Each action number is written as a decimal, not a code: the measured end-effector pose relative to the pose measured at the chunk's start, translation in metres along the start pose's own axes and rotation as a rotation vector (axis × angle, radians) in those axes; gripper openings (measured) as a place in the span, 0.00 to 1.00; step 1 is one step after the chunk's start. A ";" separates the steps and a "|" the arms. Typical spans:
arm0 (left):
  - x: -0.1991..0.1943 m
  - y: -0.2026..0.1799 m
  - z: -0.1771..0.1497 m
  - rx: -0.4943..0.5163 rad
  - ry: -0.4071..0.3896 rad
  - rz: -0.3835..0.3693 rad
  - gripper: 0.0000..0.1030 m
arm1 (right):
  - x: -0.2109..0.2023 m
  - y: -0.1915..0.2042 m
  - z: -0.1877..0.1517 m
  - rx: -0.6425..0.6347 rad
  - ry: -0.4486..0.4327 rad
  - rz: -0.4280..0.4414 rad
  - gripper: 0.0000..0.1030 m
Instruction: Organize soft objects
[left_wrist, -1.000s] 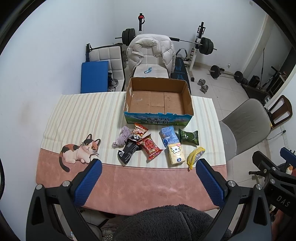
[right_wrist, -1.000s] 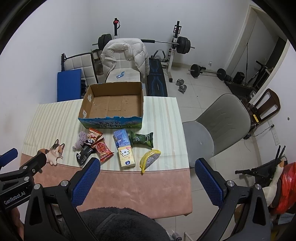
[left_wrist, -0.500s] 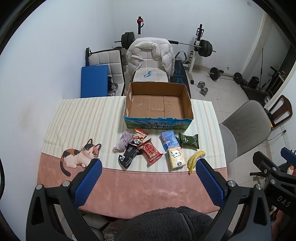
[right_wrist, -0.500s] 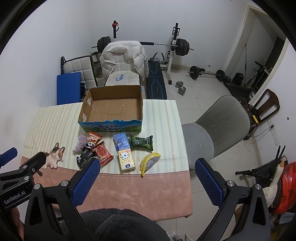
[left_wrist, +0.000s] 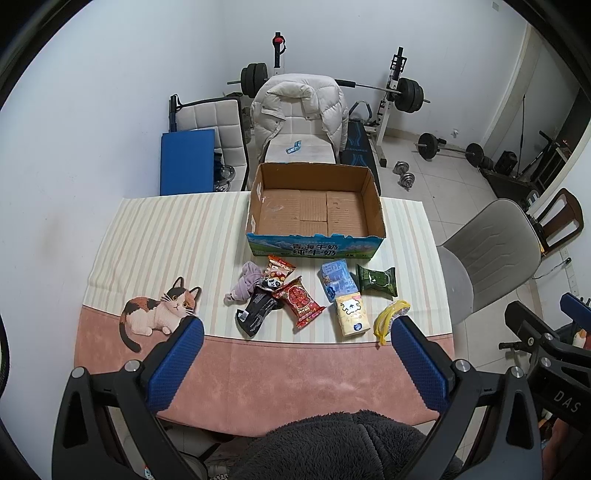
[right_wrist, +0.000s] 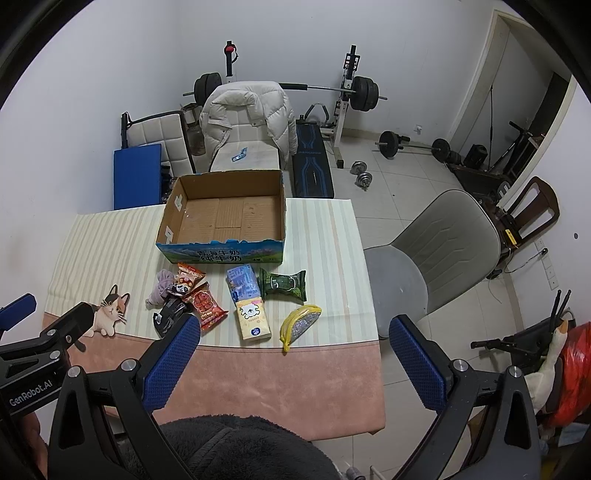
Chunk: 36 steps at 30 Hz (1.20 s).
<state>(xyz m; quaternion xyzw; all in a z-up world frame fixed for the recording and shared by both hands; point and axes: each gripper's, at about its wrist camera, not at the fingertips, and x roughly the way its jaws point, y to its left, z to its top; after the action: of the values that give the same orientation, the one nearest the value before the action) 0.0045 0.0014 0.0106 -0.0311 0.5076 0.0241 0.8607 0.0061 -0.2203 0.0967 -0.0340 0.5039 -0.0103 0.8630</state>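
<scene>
Soft objects: loose row on the striped tablecloth (left_wrist: 166, 236), just in front of the cardboard box (left_wrist: 316, 212).
Cardboard box: open-topped, bare inside, blue printed front wall, toward the far edge of the table.
Purple cloth (left_wrist: 243, 286): crumpled at the left end of the row, touching the orange snack packet (left_wrist: 279, 268).
Black pouch (left_wrist: 258, 310): lying flat, partly under the red snack packet (left_wrist: 301, 302).
Blue packet (left_wrist: 337, 277): right of the red one, nearest the box on that side.
Green packet (left_wrist: 376, 281): just beside the blue packet, to its right.
Tissue pack (left_wrist: 352, 314): pale yellow with a cartoon face, in front of the blue packet.
Yellow pouch (left_wrist: 391, 319): curved, glittery middle, at the right end of the row.
Left gripper (left_wrist: 295, 363): spread wide, blue pads apart, holding nothing, held above the pink near edge of the cloth.
Right gripper (right_wrist: 293, 363): likewise spread wide and unloaded, over the table's near right corner.
Cat print (left_wrist: 159, 314): on the cloth, well left of the row.
Grey chair (right_wrist: 436, 251): beside the table's right edge.
Dark fleece (left_wrist: 332, 446): at the bottom of both views, part of the person.
</scene>
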 end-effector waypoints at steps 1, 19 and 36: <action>0.000 0.000 0.000 0.001 0.000 0.001 1.00 | 0.000 0.000 0.000 0.000 0.000 0.001 1.00; 0.197 0.030 0.017 -0.114 0.308 0.031 0.99 | 0.258 0.005 0.002 0.088 0.354 0.155 1.00; 0.441 0.022 -0.006 -0.318 0.763 -0.110 0.69 | 0.476 0.093 -0.067 0.009 0.632 0.228 0.73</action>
<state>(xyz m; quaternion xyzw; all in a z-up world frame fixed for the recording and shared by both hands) 0.2112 0.0274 -0.3791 -0.1973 0.7775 0.0431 0.5956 0.1809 -0.1558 -0.3565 0.0313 0.7472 0.0738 0.6597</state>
